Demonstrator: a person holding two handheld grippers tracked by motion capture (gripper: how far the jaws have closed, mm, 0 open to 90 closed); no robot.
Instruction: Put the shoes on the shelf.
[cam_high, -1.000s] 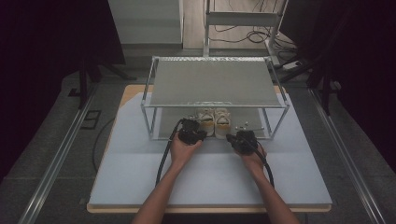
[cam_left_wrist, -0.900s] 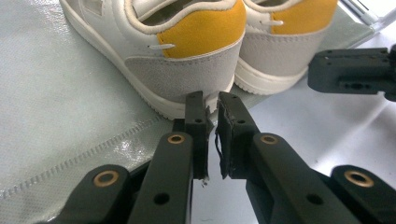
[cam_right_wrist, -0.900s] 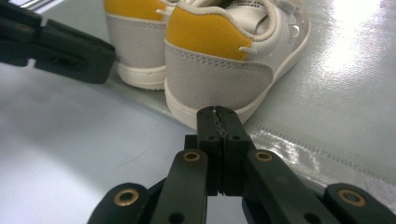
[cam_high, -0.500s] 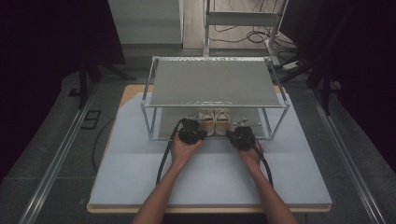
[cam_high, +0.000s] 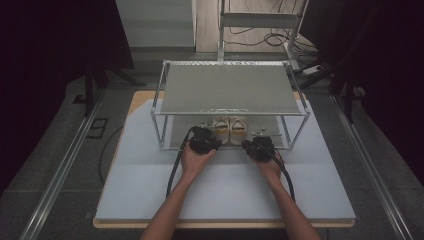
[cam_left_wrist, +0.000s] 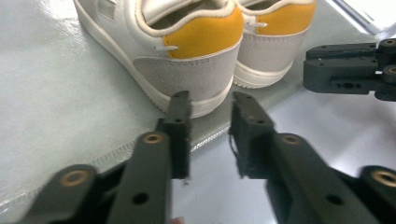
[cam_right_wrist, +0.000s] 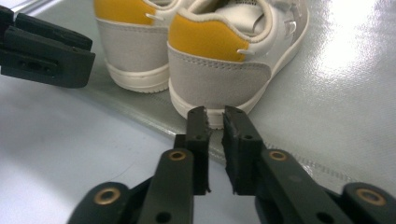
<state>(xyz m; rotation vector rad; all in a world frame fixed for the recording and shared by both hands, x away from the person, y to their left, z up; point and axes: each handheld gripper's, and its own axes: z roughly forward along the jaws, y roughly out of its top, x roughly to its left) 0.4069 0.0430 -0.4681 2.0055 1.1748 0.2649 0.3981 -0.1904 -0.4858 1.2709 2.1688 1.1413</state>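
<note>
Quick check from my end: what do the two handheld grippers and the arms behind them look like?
Both the left gripper and right gripper are matte black, with flat rectangular jaws and brass-coloured rivets on linkage arms. A black cable trails from each. The forearms are bare; no sleeves visible.

I see both forearms entering from 6 o'clock, reaching toward 12. My left gripper (cam_high: 204, 140) sits beside the right gripper (cam_high: 260, 146), apart. Left jaws stand parted with a clear gap; right jaws stand nearly closed, a narrow slit between, gripping nothing.
</note>
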